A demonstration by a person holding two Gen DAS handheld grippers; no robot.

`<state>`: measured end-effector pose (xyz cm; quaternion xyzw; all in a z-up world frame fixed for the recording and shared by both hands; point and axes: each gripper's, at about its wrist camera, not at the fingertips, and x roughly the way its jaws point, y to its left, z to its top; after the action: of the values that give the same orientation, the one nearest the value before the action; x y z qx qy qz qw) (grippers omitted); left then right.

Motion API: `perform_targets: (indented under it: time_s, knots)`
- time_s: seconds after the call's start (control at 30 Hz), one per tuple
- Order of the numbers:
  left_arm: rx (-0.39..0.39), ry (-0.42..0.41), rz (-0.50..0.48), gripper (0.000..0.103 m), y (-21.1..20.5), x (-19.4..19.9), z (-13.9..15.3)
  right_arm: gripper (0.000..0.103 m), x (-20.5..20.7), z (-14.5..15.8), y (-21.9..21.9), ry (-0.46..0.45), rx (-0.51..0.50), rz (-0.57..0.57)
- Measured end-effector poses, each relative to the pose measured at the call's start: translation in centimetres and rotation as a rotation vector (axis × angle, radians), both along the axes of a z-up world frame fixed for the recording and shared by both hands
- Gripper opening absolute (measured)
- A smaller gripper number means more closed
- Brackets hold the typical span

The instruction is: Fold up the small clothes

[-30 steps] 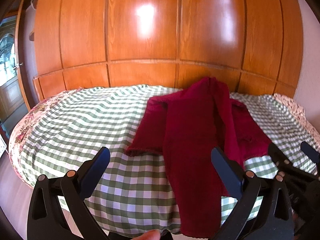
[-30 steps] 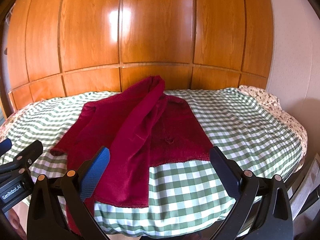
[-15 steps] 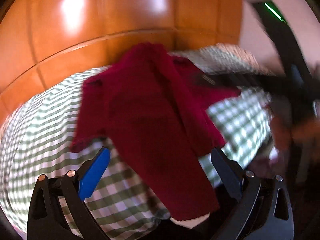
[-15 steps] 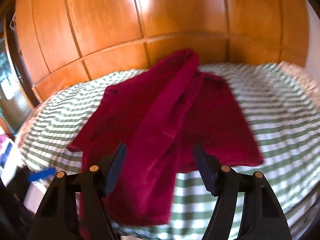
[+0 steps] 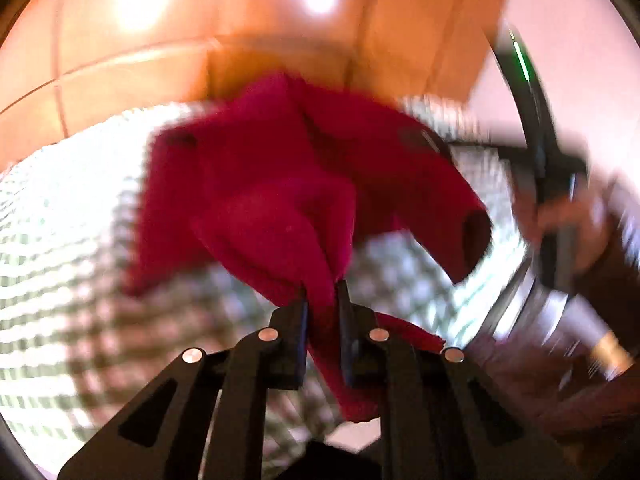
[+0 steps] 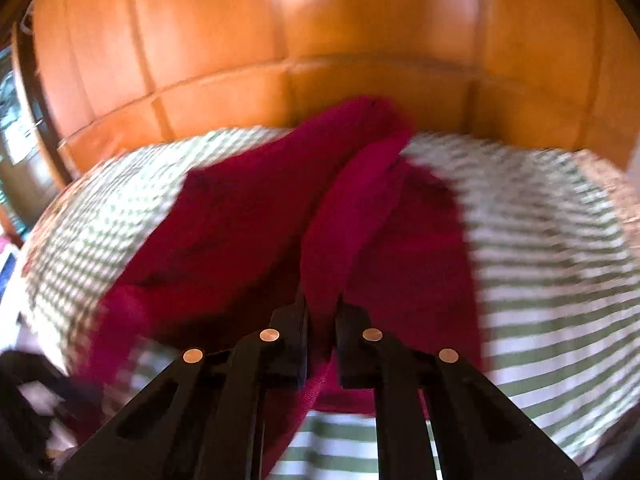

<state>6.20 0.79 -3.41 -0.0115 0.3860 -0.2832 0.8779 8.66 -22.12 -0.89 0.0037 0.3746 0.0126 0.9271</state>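
Observation:
A dark red knitted garment [image 5: 260,184] lies on the green-and-white checked bed [image 5: 60,216], partly pulled up. My left gripper [image 5: 322,292] is shut on a bunched edge of the garment near the bed's front edge. My right gripper [image 6: 322,304] is shut on a long red fold of the same garment [image 6: 256,224], which spreads over the checked bed [image 6: 560,240]. Both views are motion-blurred. The right gripper's body and the hand holding it show in the left wrist view [image 5: 556,200].
A glossy wooden headboard wall [image 6: 320,40] rises behind the bed. A door and window area [image 6: 16,132] is at the far left. A pale wall [image 5: 580,60] stands at the right.
Both grippers moved forward and down onto the garment and closed on its near edge. The cloth is lifted and bunched where it lay flat before.

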Motion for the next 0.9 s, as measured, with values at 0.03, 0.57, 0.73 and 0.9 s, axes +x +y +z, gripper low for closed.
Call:
perform_targets:
  time_s: [0.03, 0.57, 0.73, 0.9]
  knots:
    - [-0.057, -0.026, 0.041, 0.011, 1.7, 1.0, 1.8, 0.009, 0.0, 1.0, -1.8, -0.024, -0.026, -0.043]
    - [-0.010, -0.046, 0.892, 0.010, 21.7, 23.6, 9.6, 0.009, 13.3, 2.4, -20.0, 0.000, -0.489, -0.540]
    - [0.080, 0.039, 1.077, 0.015, 24.8, 27.1, 7.2, 0.012, 16.4, 1.9, -22.2, 0.018, -0.544, -0.628]
    - [0.038, 0.043, 1.044, 0.065, 25.2, 25.3, 4.6, 0.081, 14.1, 2.5, -23.3, -0.058, -0.424, -0.642]
